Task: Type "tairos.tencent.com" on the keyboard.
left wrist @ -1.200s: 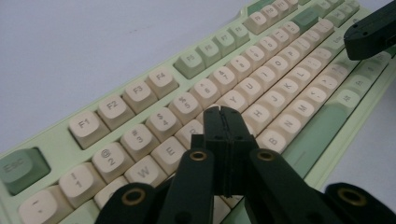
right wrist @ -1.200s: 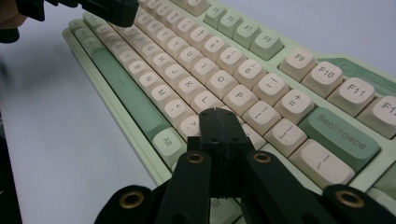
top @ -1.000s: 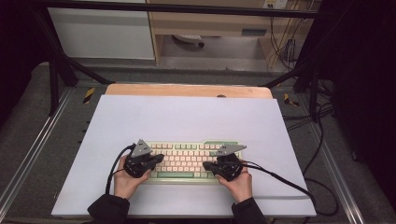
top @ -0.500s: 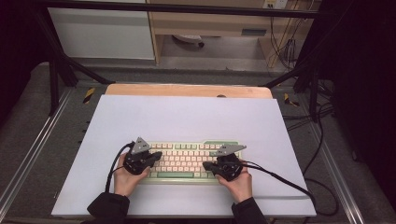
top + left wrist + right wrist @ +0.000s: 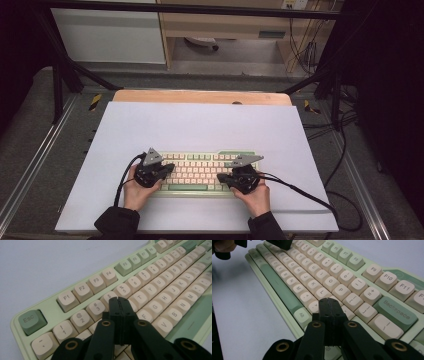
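Note:
A pale green keyboard [image 5: 200,170] with cream and green keys lies near the front of the white table sheet [image 5: 200,125]. My left gripper [image 5: 169,168] hovers over the keyboard's left end. In the left gripper view that gripper [image 5: 118,300] is shut with its jaws pressed together and empty, tips over the keyboard [image 5: 150,290] near the 4 and R keys. My right gripper [image 5: 221,177] sits over the right end. In the right gripper view it [image 5: 329,301] is shut and empty, tips above the keyboard [image 5: 332,282] near the punctuation keys beside the Alt key.
Black cables trail from both grippers across the sheet, the right one [image 5: 300,192] running off toward the right edge. A wooden strip [image 5: 200,96] borders the sheet's far side. Metal rails and floor cables [image 5: 345,150] flank the table.

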Demonstrator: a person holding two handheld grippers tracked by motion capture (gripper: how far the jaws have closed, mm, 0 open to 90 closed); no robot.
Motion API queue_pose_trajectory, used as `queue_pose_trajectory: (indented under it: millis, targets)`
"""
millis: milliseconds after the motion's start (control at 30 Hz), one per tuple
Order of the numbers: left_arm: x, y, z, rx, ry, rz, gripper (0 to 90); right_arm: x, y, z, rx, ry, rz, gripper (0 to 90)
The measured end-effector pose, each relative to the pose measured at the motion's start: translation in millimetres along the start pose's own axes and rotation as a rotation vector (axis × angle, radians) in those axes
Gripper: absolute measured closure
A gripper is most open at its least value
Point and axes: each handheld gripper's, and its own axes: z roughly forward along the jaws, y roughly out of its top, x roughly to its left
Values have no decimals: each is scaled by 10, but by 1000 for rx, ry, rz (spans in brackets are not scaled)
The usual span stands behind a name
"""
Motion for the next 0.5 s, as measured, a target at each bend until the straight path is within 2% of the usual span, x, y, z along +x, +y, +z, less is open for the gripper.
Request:
queue_pose_trajectory:
  millis: [233,500]
  targets:
    - [-4,-12,9,4,-3,0,899,0,5,-13,-4,-2,0,900]
    - [-22,8,-98,-24,-14,6,899,4,12,-25,-10,-1,1,900]
